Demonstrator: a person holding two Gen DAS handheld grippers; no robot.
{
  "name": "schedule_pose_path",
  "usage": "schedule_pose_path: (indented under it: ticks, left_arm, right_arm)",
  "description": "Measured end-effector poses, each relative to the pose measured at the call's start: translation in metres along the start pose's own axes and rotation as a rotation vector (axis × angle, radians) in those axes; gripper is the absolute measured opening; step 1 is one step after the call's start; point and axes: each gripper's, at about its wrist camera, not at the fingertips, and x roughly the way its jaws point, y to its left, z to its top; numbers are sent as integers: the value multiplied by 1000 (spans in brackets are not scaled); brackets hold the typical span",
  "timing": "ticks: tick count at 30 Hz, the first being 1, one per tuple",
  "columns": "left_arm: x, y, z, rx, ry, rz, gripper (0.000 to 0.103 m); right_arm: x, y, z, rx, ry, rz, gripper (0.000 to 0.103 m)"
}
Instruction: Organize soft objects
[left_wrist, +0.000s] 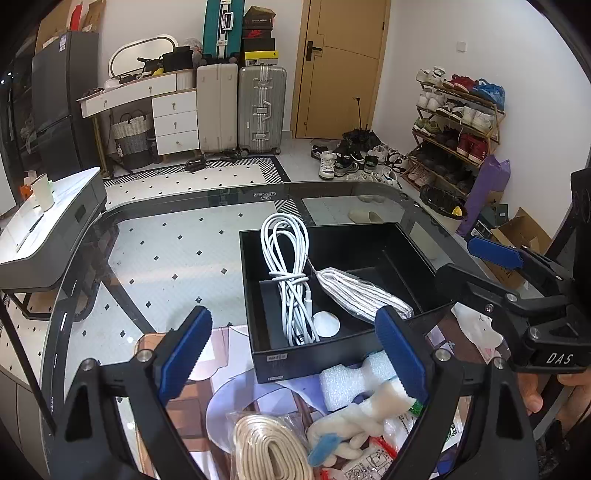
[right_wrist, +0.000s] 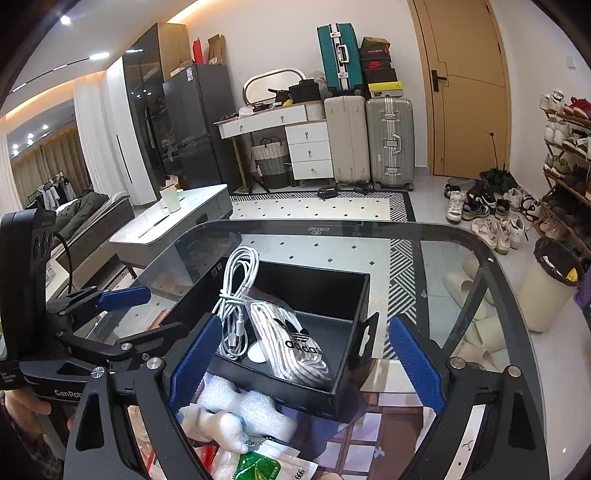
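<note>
Both the left gripper (left_wrist: 295, 363) and right gripper (right_wrist: 308, 363) hover with jaws released and empty, the black box (left_wrist: 332, 356) just beyond them holding a white cable (left_wrist: 291, 280) lying lengthwise away beside bagged laces (right_wrist: 291, 339), foam (left_wrist: 341, 384) cluttering the table (left_wrist: 166, 258) beneath.

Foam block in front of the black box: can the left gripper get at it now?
Probably yes: the left gripper is open and empty, and the foam block lies uncovered between its fingers, just outside the black box.
</note>
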Motion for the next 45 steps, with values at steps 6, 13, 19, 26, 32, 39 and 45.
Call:
schedule_pose_path:
  ticks: [6, 13, 19, 26, 32, 39, 45]
  left_arm:
    - [-11, 4, -12, -26, -27, 17, 91]
    - [-14, 5, -21, -45, -38, 31, 91]
    - [-19, 7, -28, -51, -62, 44, 101]
    - [-24, 10, -41, -61, -102, 64, 103]
    - [-22, 16, -53, -70, -113, 79, 103]
    - [-23, 23, -63, -81, -140, 77, 103]
    - [-27, 20, -73, -73, -164, 79, 103]
  right_arm:
    - [-23, -5, -10, 17, -99, -24, 97]
    - [-41, -9, -23, 26, -148, -45, 99]
    - [-43, -14, -33, 37, -145, -57, 101]
    - [-47, -15, -45, 40, -168, -78, 102]
    - [-46, -15, -51, 36, -173, -71, 102]
    - [-46, -14, -56, 29, -175, -65, 102]
    - [-44, -12, -60, 24, -171, -62, 102]
